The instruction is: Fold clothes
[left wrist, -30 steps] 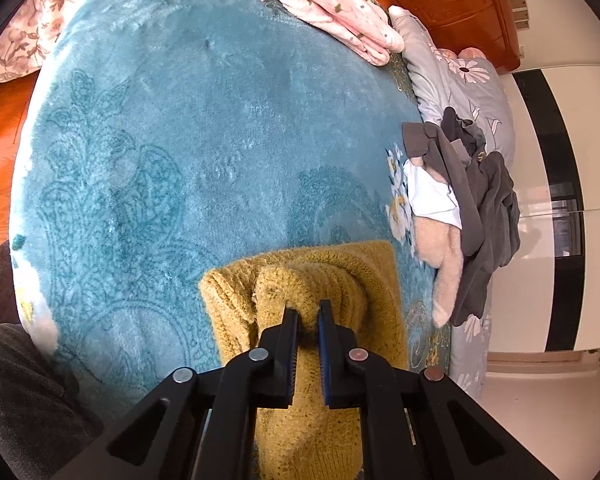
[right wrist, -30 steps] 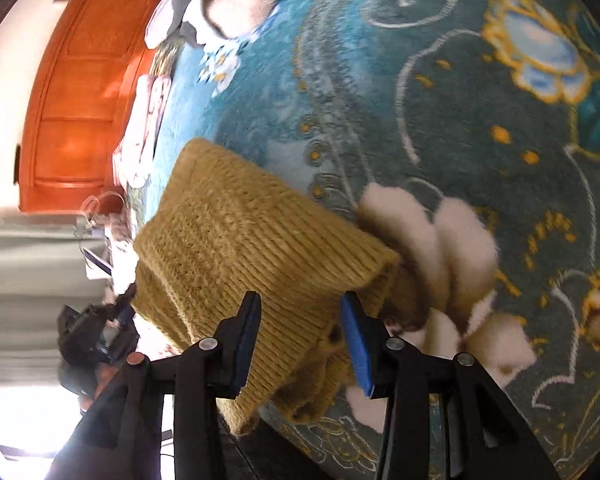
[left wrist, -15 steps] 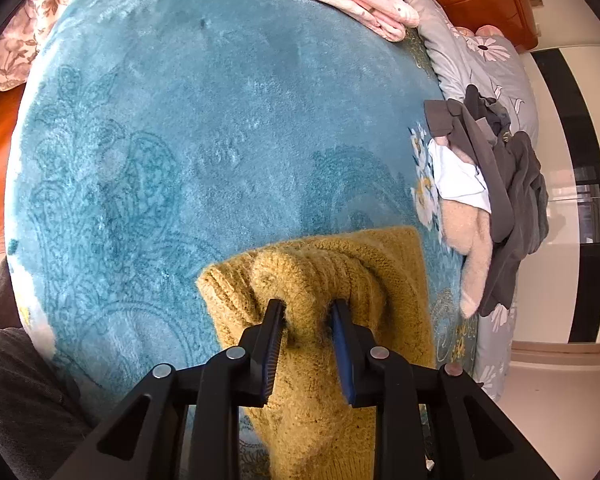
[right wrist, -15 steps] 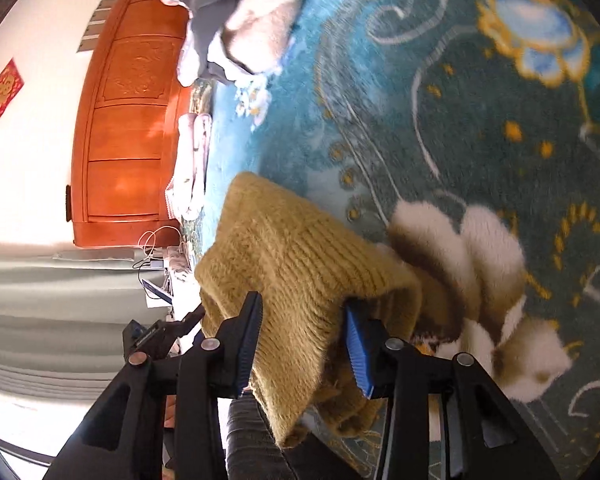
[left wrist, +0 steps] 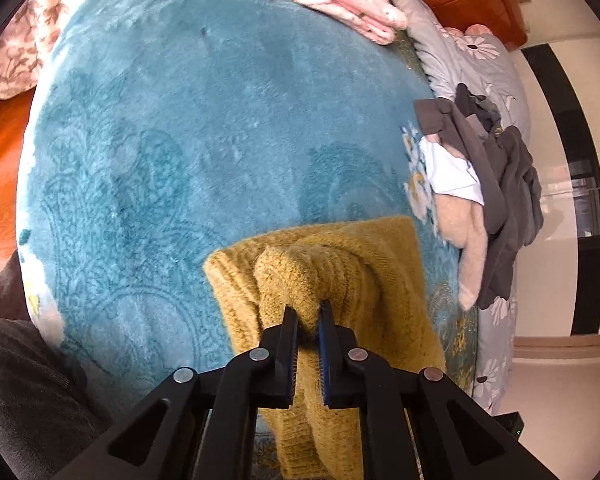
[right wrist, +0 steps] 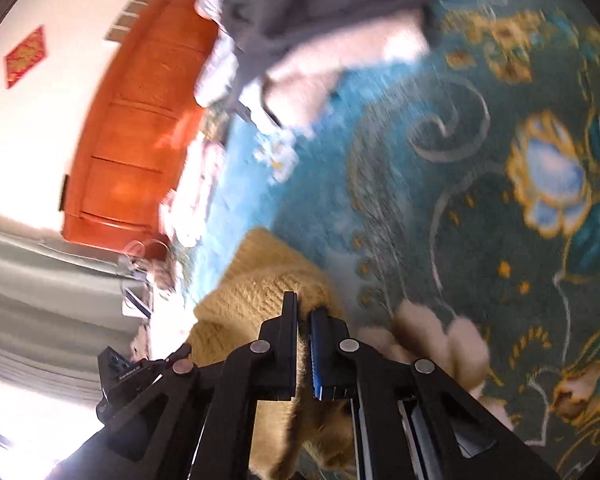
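Most of the view is the plush teal blanket [left wrist: 204, 128] over the bed, with a heap of grey and pale clothes [left wrist: 496, 200] at its far edge. Near the front edge sits the mustard knit sweater [left wrist: 384, 256], bunched and partly hanging off. It looks thick, soft and floppy, so I'd guess it sags and stretches; best gripped at edges or corners. Left gripper [left wrist: 308, 320] pinches a bulge of knit; right gripper [right wrist: 303, 312] is clamped on another fold.

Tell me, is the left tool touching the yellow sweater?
Touching. The left wrist view shows the left tool closing on a bunched fold of the yellow sweater, with the knit pinched between its fingers.
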Demonstrator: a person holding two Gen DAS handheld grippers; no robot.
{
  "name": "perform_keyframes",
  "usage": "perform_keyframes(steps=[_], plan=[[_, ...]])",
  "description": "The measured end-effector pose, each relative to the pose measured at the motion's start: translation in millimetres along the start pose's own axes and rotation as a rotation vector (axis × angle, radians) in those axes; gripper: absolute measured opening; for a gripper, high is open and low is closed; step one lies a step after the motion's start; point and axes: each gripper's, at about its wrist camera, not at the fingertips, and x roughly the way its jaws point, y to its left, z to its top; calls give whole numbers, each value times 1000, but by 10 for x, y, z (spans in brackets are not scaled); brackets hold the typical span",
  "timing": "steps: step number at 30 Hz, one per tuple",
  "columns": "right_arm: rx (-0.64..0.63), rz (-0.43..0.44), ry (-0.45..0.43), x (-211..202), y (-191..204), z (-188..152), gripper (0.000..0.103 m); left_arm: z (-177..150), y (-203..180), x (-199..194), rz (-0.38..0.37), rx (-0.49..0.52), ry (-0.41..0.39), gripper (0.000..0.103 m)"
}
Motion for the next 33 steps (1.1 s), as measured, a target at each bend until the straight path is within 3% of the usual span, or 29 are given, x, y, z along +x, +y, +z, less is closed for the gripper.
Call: perform_keyframes(steps=[3,10,11,13,16,22,26,28,33], plan=[[-27,-67,78,183,-24,-188,5,-13,110,20,-13,-13,21,10],[-72,-98,75,99,-29,-168,8,56,-45,-223,-110,99,44,18],[-81,-98,73,61,-67,-184,17,86,-83,-258,-98,124,27,20],[-80,-88,68,7,-174,-233,47,146,-145,-322,-74,161,-6,39],[-17,-46,47,57,-324,-343,53,259,-184,-322,-86,174,-10,68],[88,-22,47,238,-485,-440,64,490,-167,47,-16,220,74,69],[125,-15,-3,231,-530,-391,64,530,-127,285,-61,248,174,70],[121,-20,-23,235,-520,-346,64,540,-100,355,-79,263,196,74],[125,-19,-28,315,-484,-285,64,561,81,465,-141,197,249,81]])
